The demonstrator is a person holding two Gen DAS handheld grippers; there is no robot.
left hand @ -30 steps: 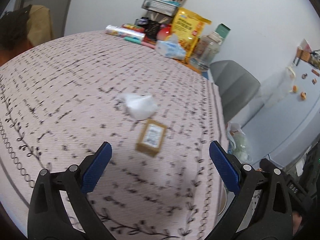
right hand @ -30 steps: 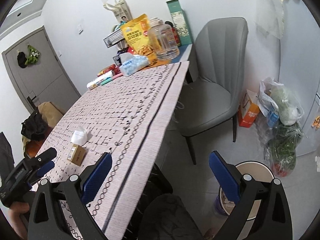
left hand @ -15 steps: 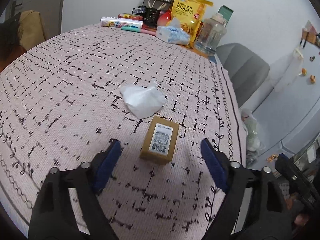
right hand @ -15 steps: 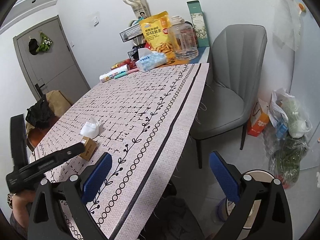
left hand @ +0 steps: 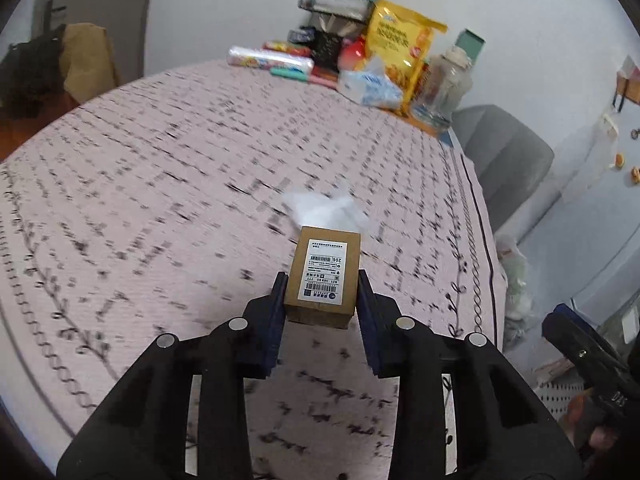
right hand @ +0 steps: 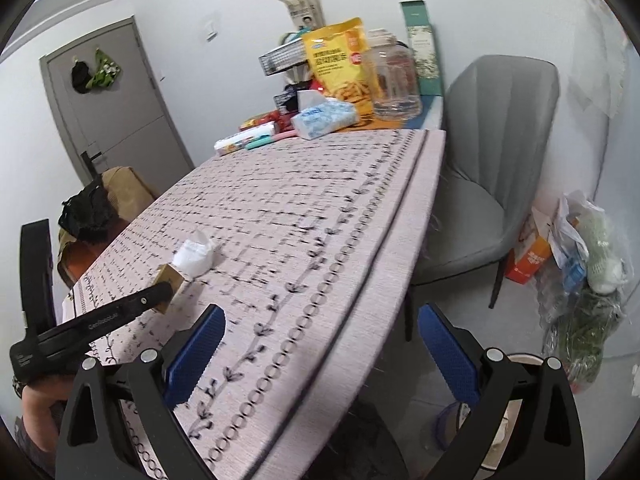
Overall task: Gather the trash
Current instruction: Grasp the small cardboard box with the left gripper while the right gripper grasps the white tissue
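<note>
My left gripper [left hand: 321, 280] is shut on a small brown cardboard box [left hand: 325, 276] with a white barcode label, held just above the pink patterned tablecloth [left hand: 160, 184]. A crumpled white tissue [left hand: 324, 206] lies on the cloth just beyond the box. In the right wrist view the box [right hand: 170, 280] and tissue [right hand: 195, 255] sit at the table's near left, with the left gripper's arm beside them. My right gripper [right hand: 320, 344] is open and empty, over the table's right edge. A white trash bin [right hand: 508, 392] stands on the floor below it.
Snack bag [right hand: 340, 64], tissue pack [right hand: 324, 118], glass jar [right hand: 394, 78] and other items crowd the table's far end. A grey chair [right hand: 488, 152] stands right of the table. Bags of groceries [right hand: 588, 264] lie on the floor by the wall.
My left gripper moved forward and closed on the cardboard box, lifting it a little. My right gripper stayed open and shifted slightly over the table edge.
</note>
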